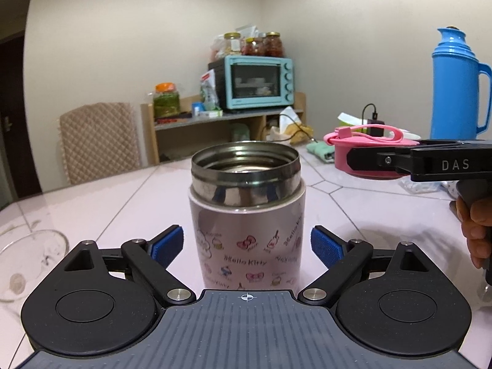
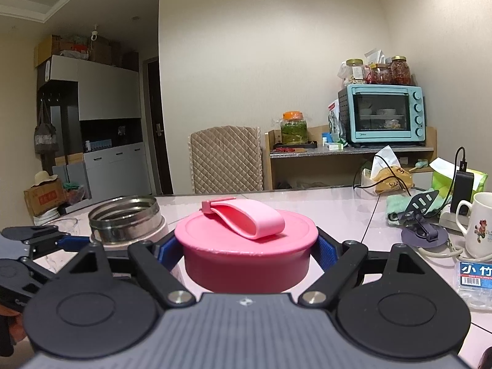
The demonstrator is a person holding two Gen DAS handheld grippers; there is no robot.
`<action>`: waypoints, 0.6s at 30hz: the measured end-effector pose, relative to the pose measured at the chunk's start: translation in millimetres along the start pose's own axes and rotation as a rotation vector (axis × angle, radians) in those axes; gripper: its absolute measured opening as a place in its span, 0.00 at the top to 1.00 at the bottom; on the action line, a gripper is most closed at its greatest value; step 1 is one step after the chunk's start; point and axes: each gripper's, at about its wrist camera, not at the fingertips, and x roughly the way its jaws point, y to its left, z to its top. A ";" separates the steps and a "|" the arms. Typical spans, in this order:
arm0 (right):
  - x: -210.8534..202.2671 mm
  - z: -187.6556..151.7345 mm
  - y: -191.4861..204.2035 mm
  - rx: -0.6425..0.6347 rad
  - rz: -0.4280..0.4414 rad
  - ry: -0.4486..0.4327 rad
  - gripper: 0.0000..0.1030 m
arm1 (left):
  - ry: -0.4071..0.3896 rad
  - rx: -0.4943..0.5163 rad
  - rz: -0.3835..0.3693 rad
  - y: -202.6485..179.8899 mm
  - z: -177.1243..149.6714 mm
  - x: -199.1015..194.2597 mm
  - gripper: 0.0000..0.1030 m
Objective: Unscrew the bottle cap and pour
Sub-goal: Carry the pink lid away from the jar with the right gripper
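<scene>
Left tool [image 1: 247, 244] spread apart, pads clear of one uncapped flask [image 1: 247, 215] standing upright between them on the surface [image 1: 123, 196], right tool [image 2: 248, 253] clamped on one pink cap [image 2: 246, 246], held beside the flask, one glass [image 1: 27, 261] near the surface's left edge

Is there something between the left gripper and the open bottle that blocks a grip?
Nothing visible does. The bottle stands uncapped between the open blue pads of the left gripper, with clear gaps on both sides.
</scene>
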 end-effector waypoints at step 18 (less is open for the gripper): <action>13.2 -6.8 -5.7 -0.018 -0.006 0.062 0.16 | 0.008 -0.039 0.013 -8.9 -8.5 0.5 0.00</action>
